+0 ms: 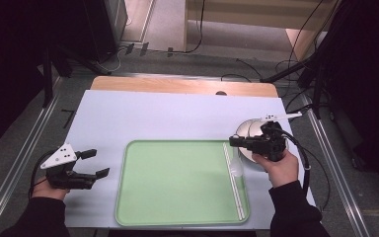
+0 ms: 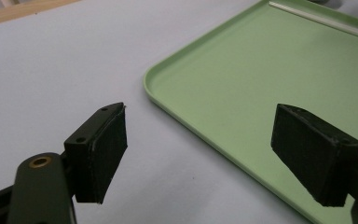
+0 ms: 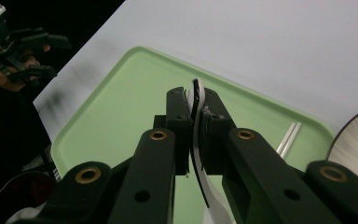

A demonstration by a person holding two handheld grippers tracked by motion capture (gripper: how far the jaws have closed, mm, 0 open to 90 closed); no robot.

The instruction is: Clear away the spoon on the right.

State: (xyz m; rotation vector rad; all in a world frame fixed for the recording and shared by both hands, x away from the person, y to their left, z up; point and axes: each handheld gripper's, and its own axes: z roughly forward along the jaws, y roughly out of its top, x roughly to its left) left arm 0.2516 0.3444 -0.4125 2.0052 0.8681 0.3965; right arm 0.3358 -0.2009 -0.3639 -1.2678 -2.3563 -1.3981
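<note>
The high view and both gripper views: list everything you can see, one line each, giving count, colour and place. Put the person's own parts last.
tray: one, light green, centre of the mat.
chopsticks: one pair, white, along the tray's right edge.
spoon: one, white, clamped in the right gripper.
bowl: one, silvery white, right of the tray.
mat: one, pale grey-white, covering the table.
table: one, wooden, far edge showing.
left gripper: black, open, left of the tray.
right gripper: black, over the tray's right edge.

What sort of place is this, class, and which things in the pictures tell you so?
Probably a lab or test room set up for recording, not a home. Dark curtains hang at both sides, loose cables trail over the floor, and metal rails frame a table holding a green tray.
</note>
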